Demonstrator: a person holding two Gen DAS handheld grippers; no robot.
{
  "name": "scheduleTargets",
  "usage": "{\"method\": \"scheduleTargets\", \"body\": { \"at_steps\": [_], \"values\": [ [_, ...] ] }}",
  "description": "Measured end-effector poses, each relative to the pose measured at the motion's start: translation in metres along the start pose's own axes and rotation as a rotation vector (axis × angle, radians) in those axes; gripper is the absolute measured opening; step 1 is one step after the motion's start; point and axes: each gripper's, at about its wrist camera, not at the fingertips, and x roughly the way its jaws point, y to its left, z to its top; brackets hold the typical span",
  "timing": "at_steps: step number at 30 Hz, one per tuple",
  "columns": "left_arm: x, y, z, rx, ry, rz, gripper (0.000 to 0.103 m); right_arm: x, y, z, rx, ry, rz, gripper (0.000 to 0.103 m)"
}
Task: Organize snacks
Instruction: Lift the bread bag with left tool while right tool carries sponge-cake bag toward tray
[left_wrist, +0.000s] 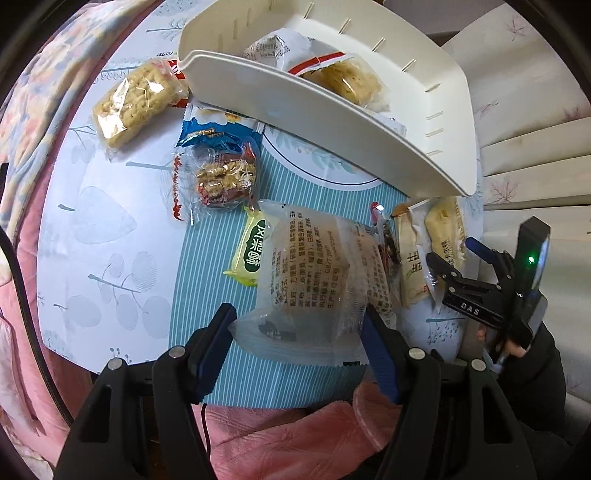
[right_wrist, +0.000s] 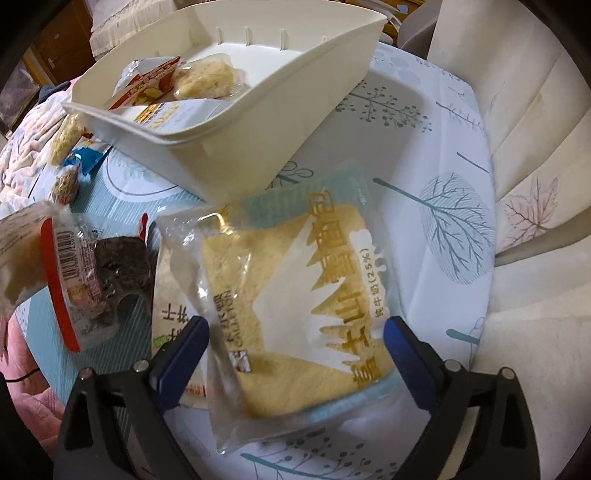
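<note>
A white bin (left_wrist: 332, 110) stands at the back of the table and holds several wrapped snacks; it also shows in the right wrist view (right_wrist: 236, 122). My left gripper (left_wrist: 299, 321) is open, its jaws on either side of a clear-wrapped pastry with printed text (left_wrist: 317, 266) lying near the table's front edge. My right gripper (right_wrist: 295, 332) is open around a pale yellow bread packet with gold lettering (right_wrist: 303, 288) flat on the table. The right gripper also shows in the left wrist view (left_wrist: 458, 258), beside the bread packets (left_wrist: 443, 229).
Loose on the table: a rice-crisp bar (left_wrist: 133, 103), a blue packet (left_wrist: 214, 133), a nut snack (left_wrist: 225, 177), a green-yellow packet (left_wrist: 255, 247), a dark snack in a red-edged wrapper (right_wrist: 92, 280). Pink quilt (left_wrist: 295, 435) lies below the table edge; a cream cushion (right_wrist: 535, 184) at right.
</note>
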Motion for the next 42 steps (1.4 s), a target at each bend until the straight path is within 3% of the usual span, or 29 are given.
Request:
{"method": "scheduleTargets", "body": {
  "at_steps": [13,25,38,42],
  "values": [
    [-0.034,-0.002,0.006,-0.014,-0.035,0.008,0.066,0.028,-0.037,0.031,0.118,0.119,0.096,0.1],
    [-0.061,-0.014,0.023,0.043,-0.053,0.002,0.066,0.034,-0.044,0.044,0.215,0.174,0.118,0.092],
    [-0.09,-0.024,0.058,0.181,-0.052,0.014,0.066,0.022,-0.07,0.018,0.598,0.161,0.268,0.089],
    [-0.101,-0.027,0.071,0.224,-0.061,0.013,0.066,0.014,-0.076,0.0,0.719,0.173,0.266,0.08]
  ]
}}
